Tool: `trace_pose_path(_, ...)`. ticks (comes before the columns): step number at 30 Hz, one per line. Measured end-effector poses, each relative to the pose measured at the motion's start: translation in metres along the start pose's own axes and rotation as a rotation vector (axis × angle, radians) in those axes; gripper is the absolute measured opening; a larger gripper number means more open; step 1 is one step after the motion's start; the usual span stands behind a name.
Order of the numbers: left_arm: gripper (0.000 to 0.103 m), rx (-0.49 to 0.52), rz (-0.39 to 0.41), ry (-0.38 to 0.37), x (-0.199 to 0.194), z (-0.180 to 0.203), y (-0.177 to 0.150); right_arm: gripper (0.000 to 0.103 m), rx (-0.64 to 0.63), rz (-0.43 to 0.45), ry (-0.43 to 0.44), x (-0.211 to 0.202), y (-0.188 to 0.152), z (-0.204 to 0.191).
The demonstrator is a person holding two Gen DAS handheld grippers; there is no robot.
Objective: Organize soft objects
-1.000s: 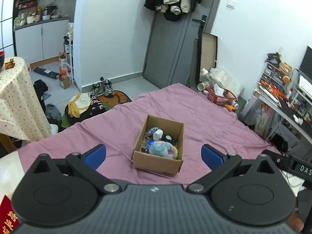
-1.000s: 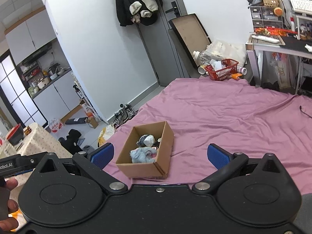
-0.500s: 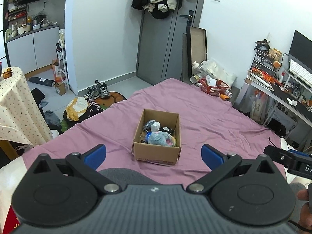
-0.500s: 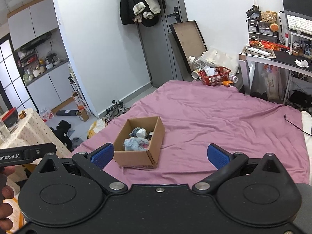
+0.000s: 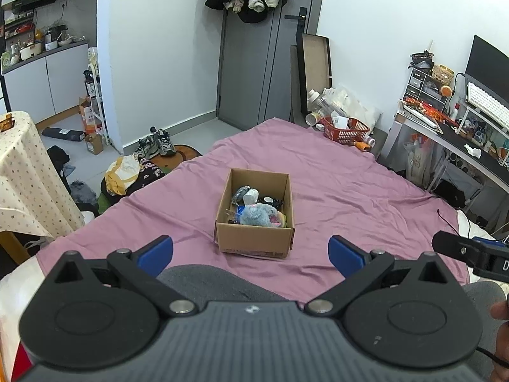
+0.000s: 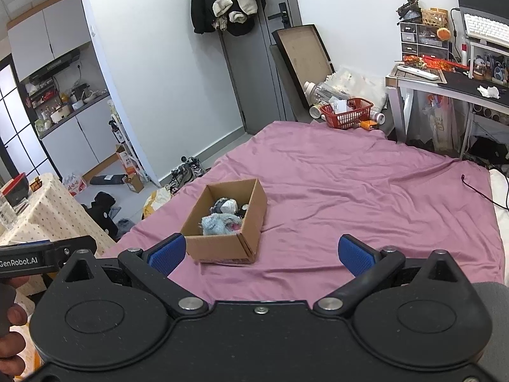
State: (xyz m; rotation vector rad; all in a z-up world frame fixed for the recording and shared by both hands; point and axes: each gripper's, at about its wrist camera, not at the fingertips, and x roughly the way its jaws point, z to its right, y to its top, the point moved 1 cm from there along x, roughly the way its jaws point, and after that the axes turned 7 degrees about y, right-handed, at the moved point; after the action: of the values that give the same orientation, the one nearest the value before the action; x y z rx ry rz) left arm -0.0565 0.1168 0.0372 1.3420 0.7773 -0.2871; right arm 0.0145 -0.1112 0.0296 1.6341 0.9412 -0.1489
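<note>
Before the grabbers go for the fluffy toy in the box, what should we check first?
1. Left gripper open with nothing in it: ok.
2. Right gripper open with nothing in it: ok.
3. Cardboard box upright on the purple bedsheet, top open: ok.
4. Grey plush toy lying on top of the pile, easy to reach: ok.
5. Both grippers near the box: not ok, they are held back from it.
6. What lies under the plush: cannot tell.

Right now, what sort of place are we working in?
Probably a small studio flat: a bed under a purple sheet, a desk with a keyboard beside it, and a kitchen counter through the archway.
</note>
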Motion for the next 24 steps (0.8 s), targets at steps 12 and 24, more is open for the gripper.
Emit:
trace_pose_path(12, 0.103, 0.035, -0.027, -0.038, 0.013, 0.017, -0.01, 0.103, 0.012, -0.007, -0.042, -0.008, -0.008, 0.012)
trace_pose_path(24, 0.103, 0.034, -0.037, -0.036, 0.017, 0.02, -0.015, 0.103, 0.013, -0.01, -0.04, -0.009, -0.009, 0.016)
